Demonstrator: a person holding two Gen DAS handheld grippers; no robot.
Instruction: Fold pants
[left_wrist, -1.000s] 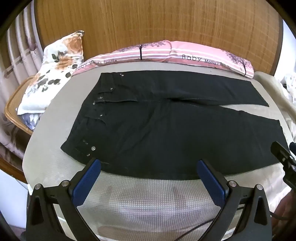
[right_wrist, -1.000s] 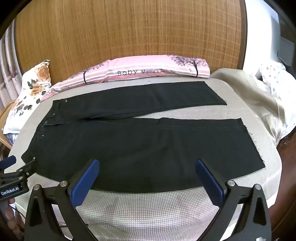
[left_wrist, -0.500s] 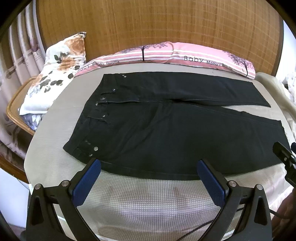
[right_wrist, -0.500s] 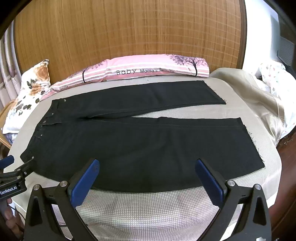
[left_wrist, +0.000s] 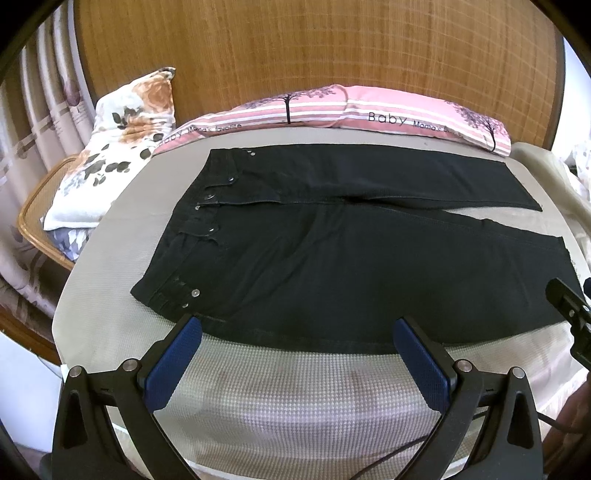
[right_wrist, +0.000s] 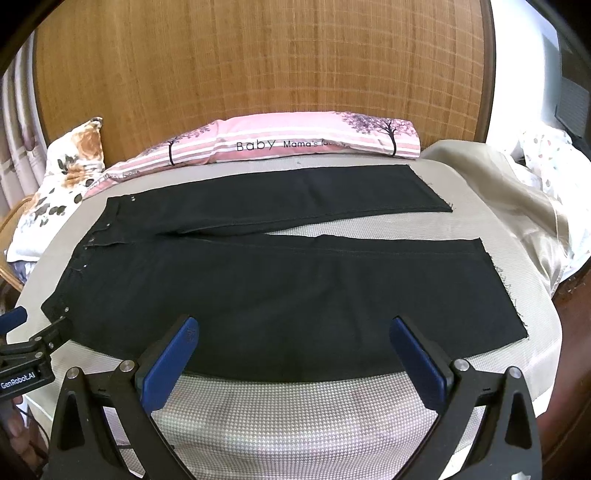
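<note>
Black pants (left_wrist: 332, 258) lie flat on the bed, waistband to the left, both legs spread to the right; they also show in the right wrist view (right_wrist: 280, 295). My left gripper (left_wrist: 295, 325) is open and empty, hovering just before the near edge of the pants by the waistband. My right gripper (right_wrist: 293, 325) is open and empty, over the near edge of the near leg. Each gripper shows at the edge of the other's view.
The bed has a beige textured cover (left_wrist: 295, 398). A pink striped pillow (left_wrist: 369, 114) lies along the woven headboard. A floral pillow (left_wrist: 110, 147) and a rattan chair (left_wrist: 33, 221) stand at the left. A beige blanket (right_wrist: 517, 206) is bunched at the right.
Both grippers have drawn back and up a little, so the pants sit slightly farther away. Both stay open.
</note>
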